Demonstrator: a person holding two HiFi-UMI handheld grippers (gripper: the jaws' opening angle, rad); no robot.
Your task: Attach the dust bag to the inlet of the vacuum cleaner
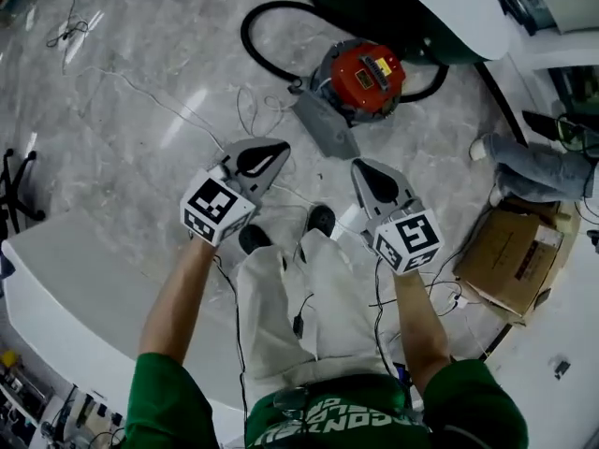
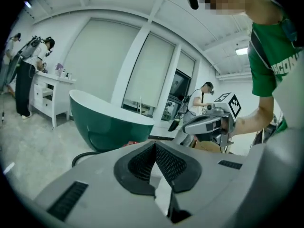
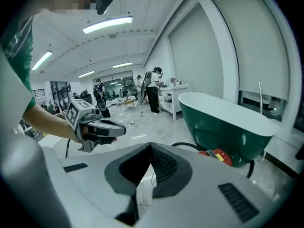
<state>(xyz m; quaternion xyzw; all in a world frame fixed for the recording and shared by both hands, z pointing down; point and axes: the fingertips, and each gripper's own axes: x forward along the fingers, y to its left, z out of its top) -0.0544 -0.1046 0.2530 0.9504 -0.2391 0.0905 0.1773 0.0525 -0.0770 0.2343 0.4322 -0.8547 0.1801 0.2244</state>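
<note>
Marble floor (image 1: 140, 82) is carrying the vacuum cleaner (image 1: 367, 78), red top facing up, ahead of and far below both sets of fingers. A flat grey piece (image 1: 323, 127) is lying against its near side. That is probably the dust bag, though you cannot confirm it from this height, and the inlet is not showing. Its long axis is running from far-left to near-right, with the near end pointing toward your right fingers. A black hose (image 1: 244, 40) is looping beyond the canister, and the green bathtub (image 1: 374, 7) is standing behind that. You are holding the left gripper (image 1: 271, 152) and the right gripper (image 1: 367, 174) high above the floor, fingers pinched together on both and gripping nothing. The grey piece is sitting ahead between the two fingertips, seemingly nearer the right ones, so that hand looks better placed to reach down. A cardboard box (image 1: 510, 255) is lying out to the right of the right fingers.
</note>
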